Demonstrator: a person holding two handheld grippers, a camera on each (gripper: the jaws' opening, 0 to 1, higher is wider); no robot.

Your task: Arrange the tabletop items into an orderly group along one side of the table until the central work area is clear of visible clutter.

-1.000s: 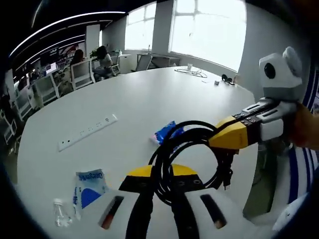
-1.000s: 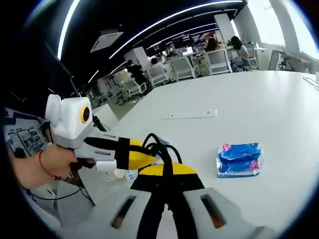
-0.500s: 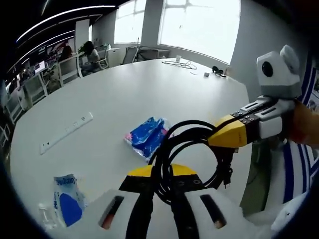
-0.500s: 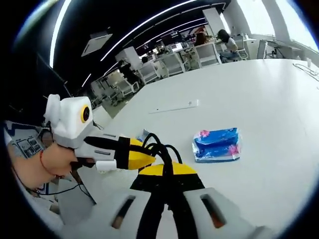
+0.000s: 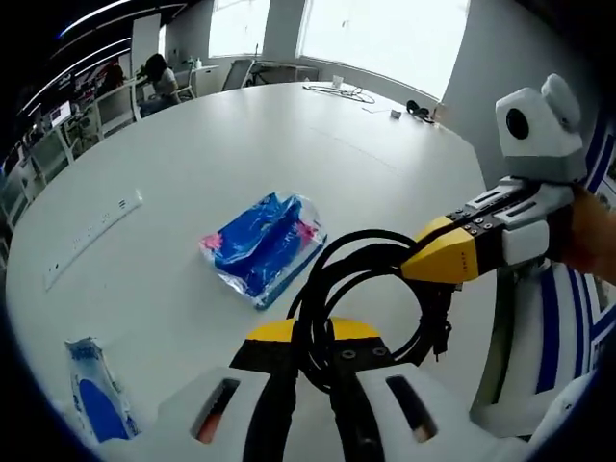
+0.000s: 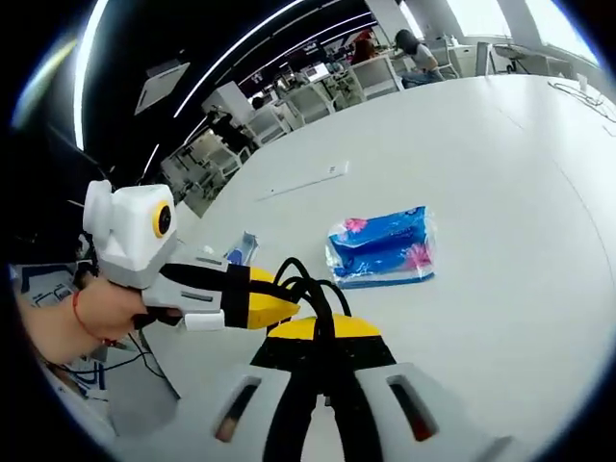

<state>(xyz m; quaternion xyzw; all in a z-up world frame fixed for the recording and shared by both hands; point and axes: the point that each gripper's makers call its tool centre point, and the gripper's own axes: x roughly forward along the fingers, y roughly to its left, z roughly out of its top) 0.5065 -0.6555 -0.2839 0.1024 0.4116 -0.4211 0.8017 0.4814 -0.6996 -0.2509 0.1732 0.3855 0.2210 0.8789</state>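
Both grippers, left [image 5: 310, 361] and right [image 6: 322, 358], clamp a black cable coil [image 5: 371, 289] over the white office table [image 5: 289, 135].

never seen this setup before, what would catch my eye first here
A coiled black cable held up between both claws: the left claw and the right claw are each shut on it. Behind it, a bright blue packet lies flat on the white table, a white power strip farther off.
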